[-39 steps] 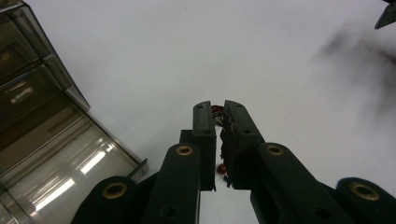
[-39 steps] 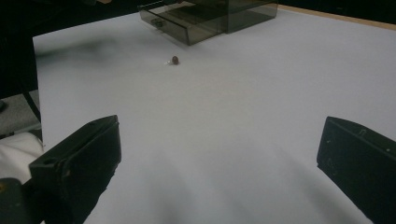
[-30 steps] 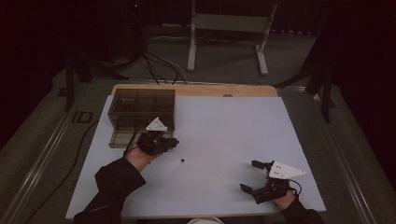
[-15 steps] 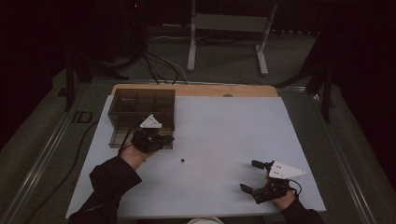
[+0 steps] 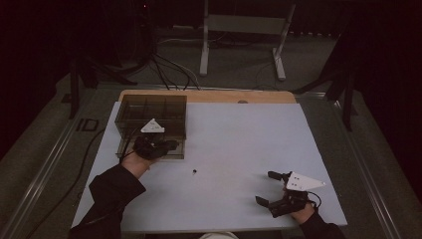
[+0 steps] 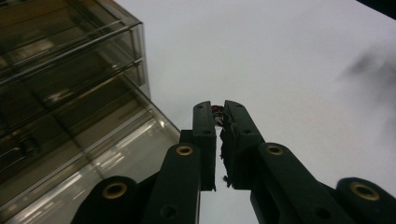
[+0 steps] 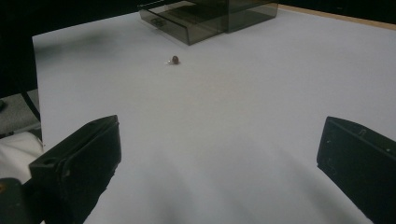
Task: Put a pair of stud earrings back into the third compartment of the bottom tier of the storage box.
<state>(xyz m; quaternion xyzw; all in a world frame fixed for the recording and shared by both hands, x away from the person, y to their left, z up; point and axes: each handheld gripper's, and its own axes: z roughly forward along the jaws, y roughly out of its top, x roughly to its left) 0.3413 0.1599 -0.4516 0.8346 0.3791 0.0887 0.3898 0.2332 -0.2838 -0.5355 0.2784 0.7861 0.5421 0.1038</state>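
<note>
We carry a tiny red bead (image 6: 215,110) clamped in the left gripper (image 5: 164,146) jaws beside the open organizer drawer (image 6: 100,161); next, drop it inside. Right gripper (image 5: 269,188) jaws rest apart.

Behind the white table (image 5: 239,129) there was a grey metal stand (image 5: 241,30) on the floor, plus some black cables (image 5: 169,69) snaking around. Wooden edge (image 5: 209,96) showed at the back.
</note>
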